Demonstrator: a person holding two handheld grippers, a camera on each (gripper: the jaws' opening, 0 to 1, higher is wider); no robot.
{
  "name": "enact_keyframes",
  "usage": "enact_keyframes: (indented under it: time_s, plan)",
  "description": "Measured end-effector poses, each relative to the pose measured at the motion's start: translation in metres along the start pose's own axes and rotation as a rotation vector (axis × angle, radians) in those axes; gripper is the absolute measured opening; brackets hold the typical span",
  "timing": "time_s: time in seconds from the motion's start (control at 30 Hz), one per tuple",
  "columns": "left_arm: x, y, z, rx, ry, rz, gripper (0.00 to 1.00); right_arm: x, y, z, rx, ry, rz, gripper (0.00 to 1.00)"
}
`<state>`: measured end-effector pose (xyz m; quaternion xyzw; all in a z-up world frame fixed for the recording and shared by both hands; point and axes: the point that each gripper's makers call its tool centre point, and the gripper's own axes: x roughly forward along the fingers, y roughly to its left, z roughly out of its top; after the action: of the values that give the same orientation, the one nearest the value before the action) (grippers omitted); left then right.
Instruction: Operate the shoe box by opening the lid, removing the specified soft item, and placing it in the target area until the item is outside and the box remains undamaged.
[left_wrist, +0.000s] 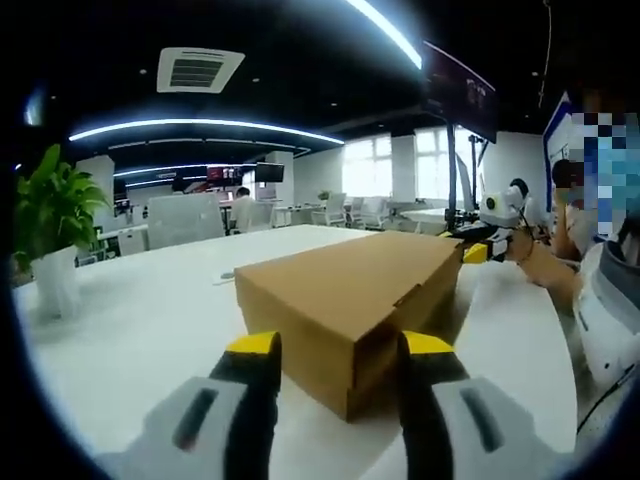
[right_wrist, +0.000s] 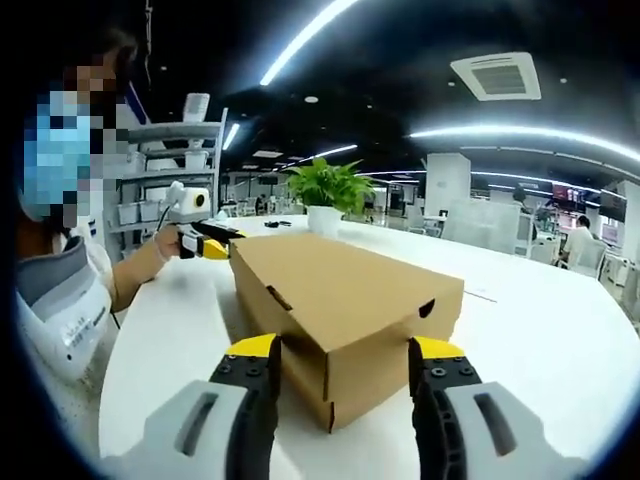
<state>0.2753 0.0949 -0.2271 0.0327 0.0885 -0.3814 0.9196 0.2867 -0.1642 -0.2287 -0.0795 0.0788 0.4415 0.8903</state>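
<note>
Both of my tools sit at opposite ends of the shoe box: the left hand-held gripper has its jaws spread wide with a box corner between them, and the right hand-held gripper is just as wide around the corner at its end — neither looks closed on the cardboard. In the right gripper view I can also see the left tool beyond the far end, in a person's hand.

My worry is the lid. If I pinch a corner hard or pry from one end alone, the thin cardboard could crease or tear at the tuck flap, and the box could skid on the smooth white desk.

The shoe box is plain brown corrugated card, closed, lying flat mid-desk, edges crisp, with a small notch in its side. A potted plant stands well apart.
</note>
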Motion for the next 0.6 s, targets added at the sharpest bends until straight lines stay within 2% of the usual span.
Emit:
enact_keyframes:
  time_s: [0.27, 0.6]
  plan:
    - [0.0020, -0.0035, -0.0009, -0.020, 0.000, -0.024, 0.42, 0.0005, 0.0000, -0.0008, 0.008, 0.004, -0.001, 0.53]
    - [0.0031, -0.0042, -0.0016, -0.024, 0.001, -0.026, 0.42, -0.0006, -0.0005, -0.0015, 0.002, 0.017, -0.005, 0.51]
